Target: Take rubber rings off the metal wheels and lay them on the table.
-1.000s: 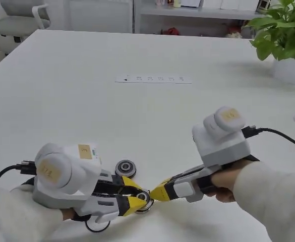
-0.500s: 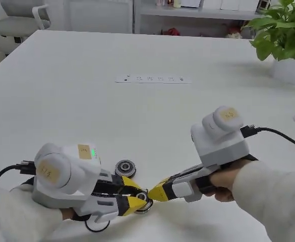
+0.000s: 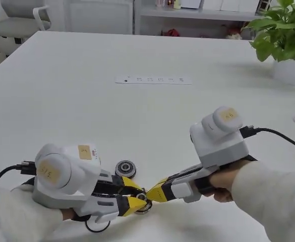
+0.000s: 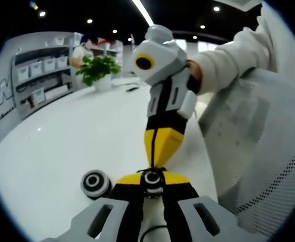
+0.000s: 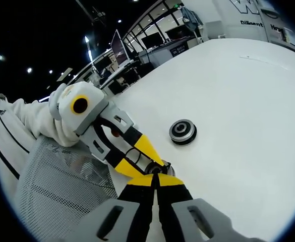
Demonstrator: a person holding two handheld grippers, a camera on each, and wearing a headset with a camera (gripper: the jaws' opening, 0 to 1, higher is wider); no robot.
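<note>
- How do the tongs stand?
- The left gripper (image 4: 152, 177) is clamped on a metal wheel (image 4: 152, 180), one yellow tip on either side of it, low over the table (image 3: 152, 126); the right gripper (image 4: 158, 160) has its jaws pressed together with only a thin seam between them; in the left gripper view its tip touches the rim of that same wheel.
- Is anything caught between the right jaws?
- I cannot tell; the tips cover the spot, and in the right gripper view the rim is too small to read.
- What has changed since a second ago?
- Little; in the head view the right gripper's yellow tip has edged in toward the left gripper, closer against the held wheel; the left gripper and its wheel sit where they were.
- And round about?
- A second wheel (image 3: 125, 168), dark at the rim and bright at the hub, lies flat on the table just beyond the left gripper, apart from both tips, in the same place as before; a loose black ring (image 3: 98, 225) lies on the table under the left gripper's body, partly hidden by it; a white power strip (image 3: 154, 79) lies farther out across the table; a potted plant (image 3: 281, 30) stands at the far right corner; a black cable (image 3: 283, 137) runs from the right gripper off to the right.
</note>
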